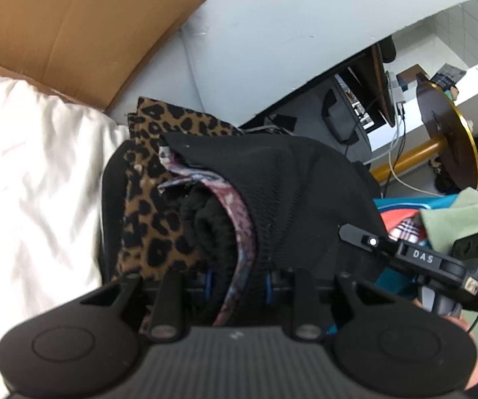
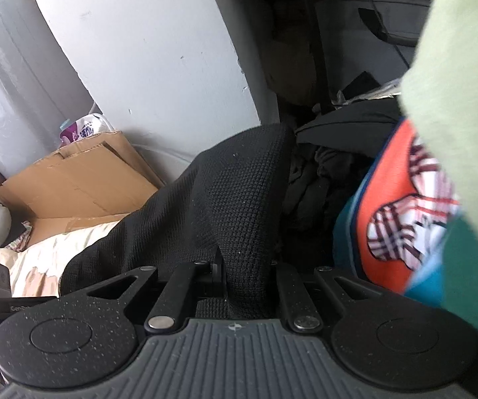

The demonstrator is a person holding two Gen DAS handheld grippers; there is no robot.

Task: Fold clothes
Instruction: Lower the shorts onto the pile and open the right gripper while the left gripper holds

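A black knit garment (image 1: 298, 193) hangs between both grippers. My left gripper (image 1: 239, 286) is shut on it, with a pink patterned fabric strip (image 1: 239, 219) caught in the same bunch; the fingertips are buried in cloth. A leopard-print garment (image 1: 152, 199) lies just behind, to the left. My right gripper (image 2: 245, 266) is shut on the black knit garment (image 2: 225, 193), which drapes over the jaws and hides the fingertips. The right gripper also shows in the left wrist view (image 1: 352, 232), at the garment's right edge.
A cream bedsheet (image 1: 32, 199) lies at left, with a cardboard box (image 1: 72, 30) behind it against the white wall. A pile of clothes sits at right: an orange and teal plaid-print piece (image 2: 401, 206) and a pale green cloth (image 2: 458, 99). A round dark table with a gold rim (image 1: 451, 133) stands further off.
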